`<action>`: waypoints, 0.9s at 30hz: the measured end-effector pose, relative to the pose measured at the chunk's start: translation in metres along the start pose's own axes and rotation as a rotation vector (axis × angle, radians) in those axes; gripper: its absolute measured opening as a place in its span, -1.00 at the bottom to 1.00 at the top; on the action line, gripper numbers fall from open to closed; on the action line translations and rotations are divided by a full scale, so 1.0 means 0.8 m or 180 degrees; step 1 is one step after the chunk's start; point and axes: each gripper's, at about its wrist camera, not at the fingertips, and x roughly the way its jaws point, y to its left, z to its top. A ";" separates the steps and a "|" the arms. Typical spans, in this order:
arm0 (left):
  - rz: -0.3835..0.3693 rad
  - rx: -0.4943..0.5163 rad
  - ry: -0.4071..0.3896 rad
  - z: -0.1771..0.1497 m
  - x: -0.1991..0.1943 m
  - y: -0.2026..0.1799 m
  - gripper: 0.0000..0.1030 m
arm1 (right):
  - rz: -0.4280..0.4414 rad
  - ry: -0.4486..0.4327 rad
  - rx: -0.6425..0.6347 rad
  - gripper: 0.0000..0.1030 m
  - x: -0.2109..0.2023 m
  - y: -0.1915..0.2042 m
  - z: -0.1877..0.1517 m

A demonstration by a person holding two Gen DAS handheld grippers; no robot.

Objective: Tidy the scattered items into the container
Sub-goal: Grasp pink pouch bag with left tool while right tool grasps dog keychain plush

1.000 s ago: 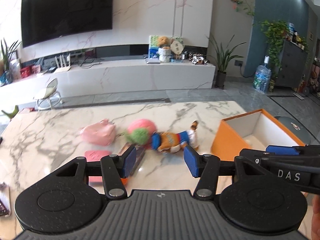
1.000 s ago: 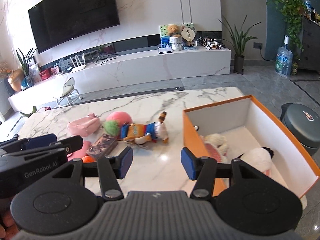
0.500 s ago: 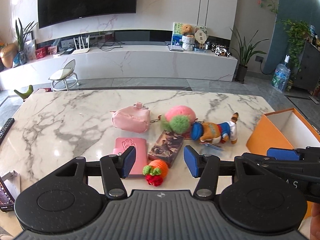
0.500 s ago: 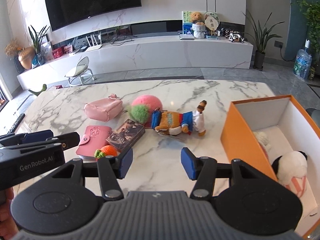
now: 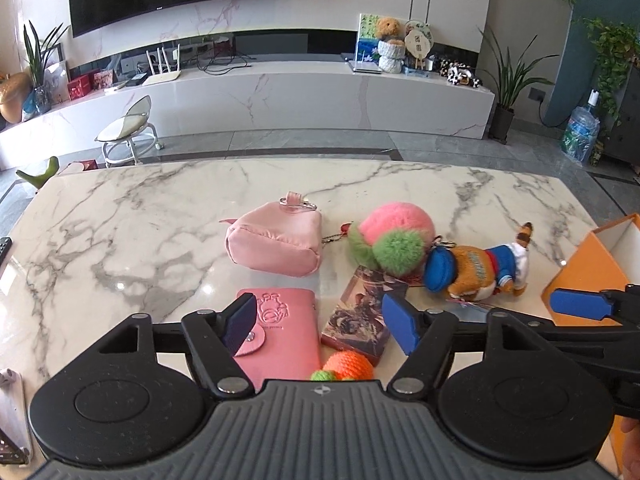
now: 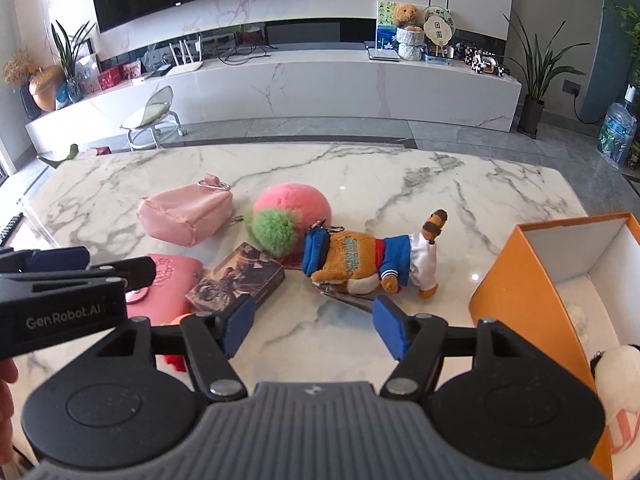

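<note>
- Hovering above the white grey-veined marble table (image 5: 120, 240), the left gripper (image 5: 320, 322) has its blue-padded jaws spread apart and holds nothing; in the left wrist view it sits at lower centre, over the flat pink leather wallet with a snap tab (image 5: 280, 320).
- The right gripper (image 6: 314, 326) also stands with its jaws apart and empty, at lower centre of the right wrist view, just short of the brown plush dog in a blue-and-white sailor outfit (image 6: 368, 260).
- Progress: judged partly done. The orange cardboard box with a white interior (image 6: 516, 292), at the right edge of the frame, already contains a white plush toy with dark markings (image 6: 618, 372); a second pale item deeper in the box is too blurred to identify.
- Remaining on the table, all clustered at centre frame:
- the padded pink fabric pouch with a metal ring (image 6: 184, 214), upper left of the cluster;
- the pink-and-green fluffy pom-pom keychain (image 6: 288, 212), touching the plush dog's blue cap;
- the dark printed rectangular card box (image 6: 236, 280), just beside the wallet;
- the small orange crocheted toy with a green tuft (image 5: 346, 366), at the lower edge, partly hidden by the left gripper body.
- Orientation: the plush dog lies on its side, long axis running left to right across the frame, cap end toward the left, striped tail raised toward the upper right and the orange box.
- The card box's long axis runs diagonally, lower left to upper right.
</note>
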 end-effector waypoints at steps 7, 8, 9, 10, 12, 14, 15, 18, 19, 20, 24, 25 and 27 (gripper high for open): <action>0.0059 -0.0133 0.0054 0.019 0.051 0.016 0.71 | -0.0095 0.0089 -0.0154 0.49 0.054 -0.005 0.012; 0.0065 -0.0139 0.0053 0.022 0.057 0.018 0.72 | -0.0117 0.0087 -0.0204 0.51 0.061 -0.005 0.013; 0.0073 -0.0141 0.0051 0.024 0.063 0.019 0.73 | -0.0152 0.0089 -0.0266 0.53 0.068 -0.005 0.015; 0.0091 -0.0142 0.0057 0.026 0.070 0.020 0.73 | -0.0194 0.0084 -0.0334 0.57 0.074 -0.004 0.016; 0.0139 -0.0152 0.0062 0.030 0.081 0.022 0.73 | -0.0277 0.0058 -0.0484 0.58 0.086 -0.003 0.018; 0.0149 -0.0154 0.0067 0.034 0.092 0.023 0.73 | -0.0339 0.0050 -0.0628 0.59 0.098 -0.001 0.019; 0.0163 -0.0158 0.0070 0.036 0.098 0.025 0.73 | -0.0358 0.0051 -0.0685 0.59 0.105 -0.001 0.020; 0.0234 -0.0198 0.0074 0.040 0.111 0.030 0.73 | -0.0403 0.0051 -0.0778 0.71 0.120 -0.002 0.022; 0.0244 -0.0222 0.0075 0.041 0.114 0.032 0.73 | -0.0422 0.0040 -0.0810 0.73 0.125 -0.003 0.023; 0.0252 -0.0243 0.0084 0.042 0.118 0.034 0.75 | -0.0443 0.0029 -0.0846 0.73 0.130 -0.003 0.023; 0.0287 -0.0287 0.0123 0.040 0.134 0.042 0.79 | -0.0489 -0.0003 -0.0999 0.81 0.145 -0.001 0.023; 0.0297 -0.0297 0.0148 0.039 0.138 0.044 0.80 | -0.0507 -0.0022 -0.1069 0.81 0.148 0.002 0.022; 0.0284 -0.0377 0.0191 0.036 0.145 0.050 0.81 | -0.0527 -0.0036 -0.1191 0.81 0.154 0.008 0.018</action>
